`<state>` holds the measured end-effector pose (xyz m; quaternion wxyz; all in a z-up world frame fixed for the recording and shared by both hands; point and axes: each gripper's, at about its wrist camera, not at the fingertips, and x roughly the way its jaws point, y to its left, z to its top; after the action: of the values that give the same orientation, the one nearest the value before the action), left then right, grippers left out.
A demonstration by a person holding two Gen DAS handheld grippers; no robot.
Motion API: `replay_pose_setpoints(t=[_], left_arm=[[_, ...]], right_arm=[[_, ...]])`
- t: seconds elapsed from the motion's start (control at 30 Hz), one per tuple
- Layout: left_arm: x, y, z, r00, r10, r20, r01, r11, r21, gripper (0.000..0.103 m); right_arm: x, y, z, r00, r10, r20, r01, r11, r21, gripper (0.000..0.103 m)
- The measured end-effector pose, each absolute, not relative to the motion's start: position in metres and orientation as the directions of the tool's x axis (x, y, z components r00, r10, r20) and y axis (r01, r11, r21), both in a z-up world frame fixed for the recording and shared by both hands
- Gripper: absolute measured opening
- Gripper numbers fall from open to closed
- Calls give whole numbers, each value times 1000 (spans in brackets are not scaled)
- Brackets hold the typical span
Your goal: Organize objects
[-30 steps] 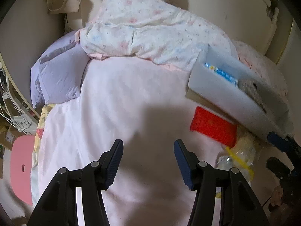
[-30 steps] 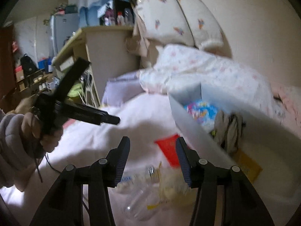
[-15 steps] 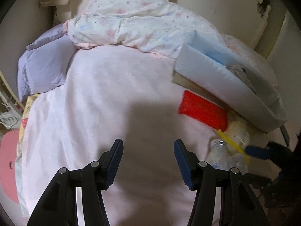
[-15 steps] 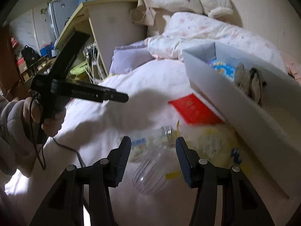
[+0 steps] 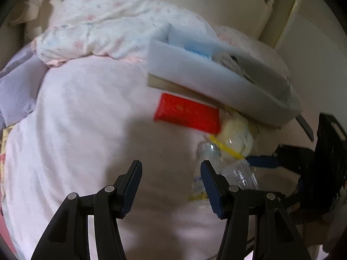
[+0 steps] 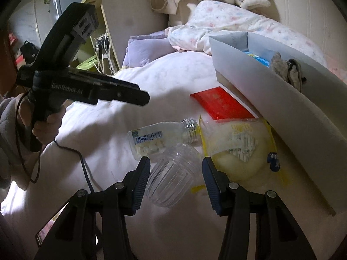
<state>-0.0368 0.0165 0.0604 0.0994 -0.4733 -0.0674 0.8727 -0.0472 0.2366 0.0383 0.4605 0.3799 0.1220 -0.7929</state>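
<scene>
- Bedding, soft and pink, carries our bottle (image 6: 160,136) beside the box (image 6: 271,99).
- Right tool (image 6: 175,173) gapes around the ribbed base; left tool (image 5: 171,179) apart, empty.
- Light, slippery, crushable: we'd grip midbody.

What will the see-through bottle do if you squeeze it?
The clear bottle looks empty and thin-walled, so it's probably light and may crumple. It's round, ribbed, lying on soft bedding, so it might roll or slip from the tongs.

- Clear plastic bottle (image 6: 160,136): capless, on its side on the pink blanket, threaded neck touching the yellow-trimmed bag (image 6: 238,149).
- Ribbed clear cup (image 6: 173,177): tipped over, just beside the bottle.
- Red flat packet (image 6: 221,104): lying partly under the white box (image 6: 271,99).
</scene>
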Motion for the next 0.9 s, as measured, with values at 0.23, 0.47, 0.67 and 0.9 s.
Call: replay_pose_setpoints(t=[0.23, 0.47, 0.67, 0.9], left_arm=[[-35, 32, 52, -468, 323, -822, -183, -946, -267, 54], [-32, 54, 39, -390, 338, -856, -251, -934, -254, 54], [-30, 79, 27, -431, 135, -892, -260, -965, -20, 48], [-29, 64, 30, -462, 156, -873, -189, -979, -75, 37]], right_arm=[[-51, 244, 34, -256, -657, -709, 802, -554, 224, 50], [-54, 247, 29, -228, -684, -693, 800, -537, 267, 50], [-55, 249, 29, -222, -690, -689, 796, -536, 280, 50], [-55, 249, 27, -220, -688, -691, 802, -532, 274, 52]])
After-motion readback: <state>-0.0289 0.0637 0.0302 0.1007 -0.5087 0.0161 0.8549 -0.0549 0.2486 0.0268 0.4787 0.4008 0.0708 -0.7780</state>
